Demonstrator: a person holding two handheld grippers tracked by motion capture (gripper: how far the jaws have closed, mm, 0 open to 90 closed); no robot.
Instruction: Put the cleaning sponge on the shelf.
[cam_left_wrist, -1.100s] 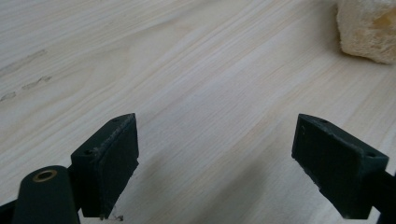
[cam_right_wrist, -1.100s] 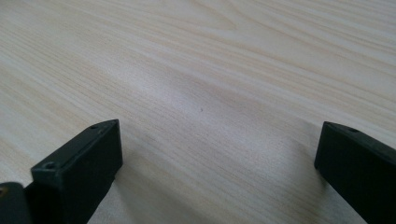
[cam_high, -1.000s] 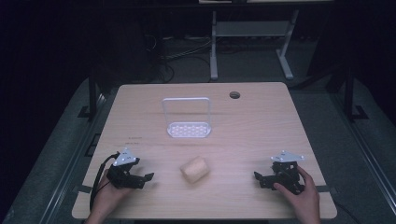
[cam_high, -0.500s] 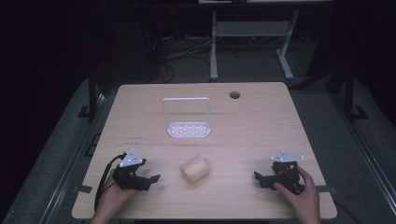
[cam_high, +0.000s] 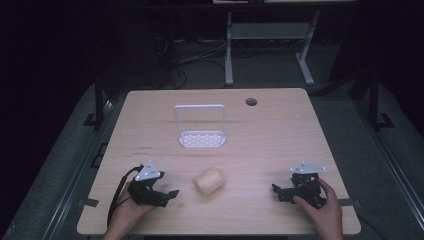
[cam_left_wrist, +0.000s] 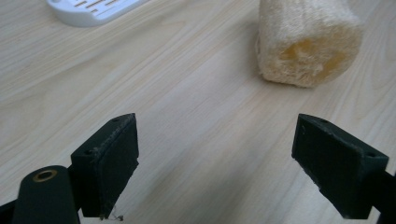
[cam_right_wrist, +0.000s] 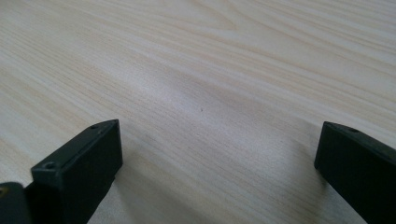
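A pale loofah piece lies on its side near the front middle of the wooden table; the left gripper view shows its cut end a short way ahead of the jaws, to the right. My left gripper stands open just left of it, nothing between its jaws, which sit wide apart over bare wood. My right gripper rests open at the front right, well away from the loofah, its jaws spread over bare wood.
A white perforated tray with an upright wire frame stands mid-table behind the loofah; its edge shows at the top of the left gripper view. A round cable hole sits near the far edge. Dark floor and a metal stand lie beyond.
My left gripper has moved right, toward the loofah. The right gripper and the loofah have stayed put.
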